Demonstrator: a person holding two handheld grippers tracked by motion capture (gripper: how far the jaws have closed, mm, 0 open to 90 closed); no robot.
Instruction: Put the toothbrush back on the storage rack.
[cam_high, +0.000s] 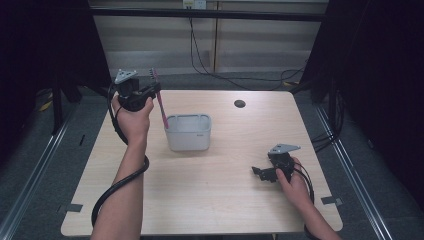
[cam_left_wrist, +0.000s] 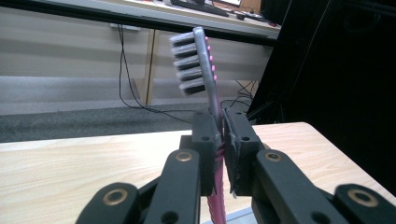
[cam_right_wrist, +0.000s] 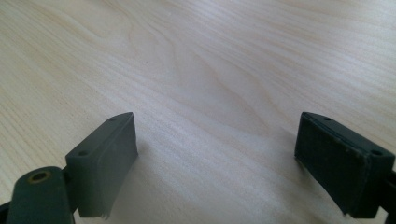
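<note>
A pink and grey toothbrush (cam_high: 161, 102) stands nearly upright, bristle head up, in my left gripper (cam_high: 154, 91), which is shut on its handle at the table's far left. In the left gripper view the bristles (cam_left_wrist: 189, 65) rise above the closed pads and the pink handle (cam_left_wrist: 215, 205) runs down between them. The handle's lower end hangs by the left rim of a grey rectangular basket (cam_high: 188, 132) on the table. My right gripper (cam_high: 258, 172) rests low near the table's front right, open, with bare wood between its fingers (cam_right_wrist: 108, 158).
The light wooden table (cam_high: 210, 190) has a round dark cable hole (cam_high: 240, 104) near its far edge. Cables run across the grey floor behind it. Dark curtains hang at both sides.
</note>
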